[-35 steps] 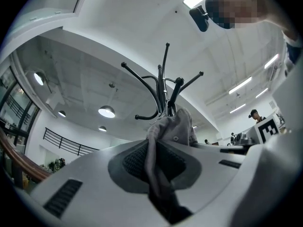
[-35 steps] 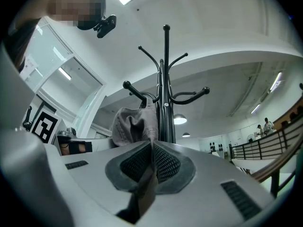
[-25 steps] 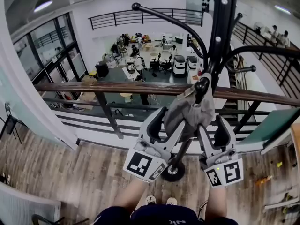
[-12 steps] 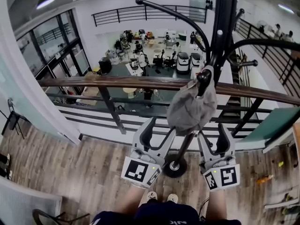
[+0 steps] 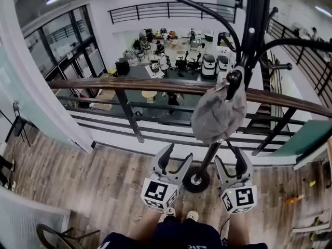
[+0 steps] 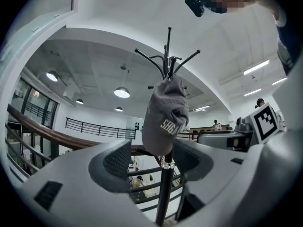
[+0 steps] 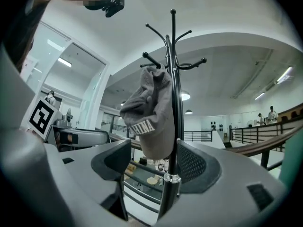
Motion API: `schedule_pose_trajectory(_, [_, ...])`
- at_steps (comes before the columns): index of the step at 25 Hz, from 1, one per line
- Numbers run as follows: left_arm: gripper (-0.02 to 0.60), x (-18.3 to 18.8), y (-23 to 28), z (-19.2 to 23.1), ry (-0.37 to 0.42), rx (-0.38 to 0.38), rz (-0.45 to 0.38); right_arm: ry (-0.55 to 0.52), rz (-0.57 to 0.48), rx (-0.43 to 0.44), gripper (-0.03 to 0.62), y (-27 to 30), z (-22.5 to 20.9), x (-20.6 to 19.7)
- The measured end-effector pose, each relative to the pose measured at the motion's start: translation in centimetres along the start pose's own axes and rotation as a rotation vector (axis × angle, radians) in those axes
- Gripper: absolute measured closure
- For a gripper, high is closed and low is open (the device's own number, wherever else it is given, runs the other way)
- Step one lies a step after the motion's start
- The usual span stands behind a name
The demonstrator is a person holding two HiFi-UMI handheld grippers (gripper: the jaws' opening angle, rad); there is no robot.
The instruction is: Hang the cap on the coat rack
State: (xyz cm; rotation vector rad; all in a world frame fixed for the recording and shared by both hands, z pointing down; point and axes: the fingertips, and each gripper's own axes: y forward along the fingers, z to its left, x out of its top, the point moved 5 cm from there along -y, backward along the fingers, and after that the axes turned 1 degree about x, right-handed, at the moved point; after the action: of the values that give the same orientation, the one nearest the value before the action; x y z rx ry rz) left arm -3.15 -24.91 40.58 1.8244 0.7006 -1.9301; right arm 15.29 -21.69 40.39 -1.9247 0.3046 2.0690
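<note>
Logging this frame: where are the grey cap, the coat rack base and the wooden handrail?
grey cap (image 5: 218, 115): head view, middle of the crown fabric.
coat rack base (image 5: 192, 187): head view, the round black foot on the floor.
wooden handrail (image 5: 129, 85): head view, its top face, left of the cap.

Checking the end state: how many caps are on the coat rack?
1. A grey fabric cap hangs on a lower hook of the black metal coat rack. No other cap shows on its hooks in any view, and none seems hidden.

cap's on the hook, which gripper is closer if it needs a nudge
Probably right: the open right gripper sits below the cap; the open left gripper is off to its side.
</note>
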Motion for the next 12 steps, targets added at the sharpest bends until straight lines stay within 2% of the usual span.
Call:
schedule_pose_trajectory(7, [0.327,-3.2,-1.9,-0.3,-0.008,0.018,0.067,0.034,0.110,-0.011,0.303,-1.0,1.3,-4.4])
schedule_pose_trajectory(12, [0.327,-6.1,-2.3,-0.3,-0.021,0.031,0.153,0.026,0.178,-0.016,0.303,-1.2,1.8,-6.5])
